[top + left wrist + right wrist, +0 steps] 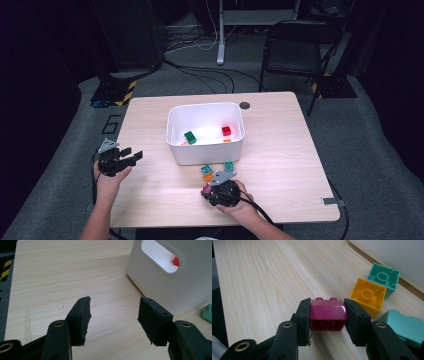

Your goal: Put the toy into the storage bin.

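Note:
My right gripper (pixel 327 308) is shut on a magenta brick (pixel 328 315), its pads pressing both ends just above the table. In the high view this gripper (pixel 209 192) sits near the table's front edge, below the white bin (pixel 205 151). Close beside it lie a yellow-orange brick (pixel 368 295) and two teal bricks (pixel 384 278) (pixel 407 326), hollow sides showing. My left gripper (pixel 115 302) is open over bare wood with nothing between its jaws; in the high view it (pixel 133 158) hovers at the table's left edge. A green brick (pixel 190 137) and a red brick (pixel 226 130) lie inside the bin.
The bin's handle cutout shows the red brick (pixel 176 261) through it, and the bin wall (pixel 162 287) stands to the right of my left gripper. A black folding chair (pixel 295 47) and floor cables lie beyond the table's far edge.

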Tool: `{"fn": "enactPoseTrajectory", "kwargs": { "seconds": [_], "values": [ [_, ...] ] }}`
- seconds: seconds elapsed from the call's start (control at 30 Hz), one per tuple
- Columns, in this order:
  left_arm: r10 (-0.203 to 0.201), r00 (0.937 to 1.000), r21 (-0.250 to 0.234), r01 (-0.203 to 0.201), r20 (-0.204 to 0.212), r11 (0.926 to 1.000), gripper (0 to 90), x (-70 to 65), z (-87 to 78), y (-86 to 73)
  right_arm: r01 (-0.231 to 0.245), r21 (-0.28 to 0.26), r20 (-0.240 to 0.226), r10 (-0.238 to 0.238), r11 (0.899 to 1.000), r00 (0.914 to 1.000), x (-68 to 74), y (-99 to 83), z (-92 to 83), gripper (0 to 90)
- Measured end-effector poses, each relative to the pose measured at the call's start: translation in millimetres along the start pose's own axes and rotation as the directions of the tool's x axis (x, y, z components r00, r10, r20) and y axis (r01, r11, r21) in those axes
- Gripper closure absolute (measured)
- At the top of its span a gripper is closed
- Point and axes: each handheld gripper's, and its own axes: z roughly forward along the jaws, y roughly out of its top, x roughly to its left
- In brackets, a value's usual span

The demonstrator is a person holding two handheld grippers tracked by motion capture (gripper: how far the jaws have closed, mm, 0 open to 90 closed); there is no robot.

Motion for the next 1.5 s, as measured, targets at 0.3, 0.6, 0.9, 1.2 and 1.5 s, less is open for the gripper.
{"fn": "enactPoseTrajectory", "kwargs": {
  "seconds": [0.3, 0.6, 0.9, 1.2, 1.5],
  "values": [
    [0.001, 1.0000, 0.008, -0.001, 0.000, 1.0000, 42.8, 0.7, -0.8, 0.4, -0.001, -0.022, 0.000, 0.001, 1.000, 1.0000, -5.4, 6.9, -15.4, 58.4],
    [-0.003, 1.0000, 0.004, 0.003, 0.001, 1.0000, 42.8, -0.4, -0.5, 0.0, -0.033, -0.071, -0.006, 0.032, 0.997, 0.9995, -20.1, 28.9, -51.4, 58.4],
    [-0.003, 1.0000, 0.003, 0.003, 0.003, 1.0000, 42.8, 0.4, -2.0, 0.5, -0.052, -0.111, -0.016, 0.050, 0.993, 0.9986, -38.0, 62.7, -89.4, 58.4],
    [-0.007, 1.0000, 0.004, 0.007, 0.003, 1.0000, 42.8, 1.6, -2.3, 0.6, -0.045, -0.137, -0.022, 0.043, 0.990, 0.9988, -51.1, 94.9, -112.0, 58.4],
    [-0.009, 1.0000, -0.004, 0.009, 0.001, 1.0000, 42.8, 1.7, -2.8, 0.6, -0.025, -0.140, 0.012, 0.027, 0.990, 0.9996, -68.0, 127.8, -118.4, 58.4]
  ]
}}
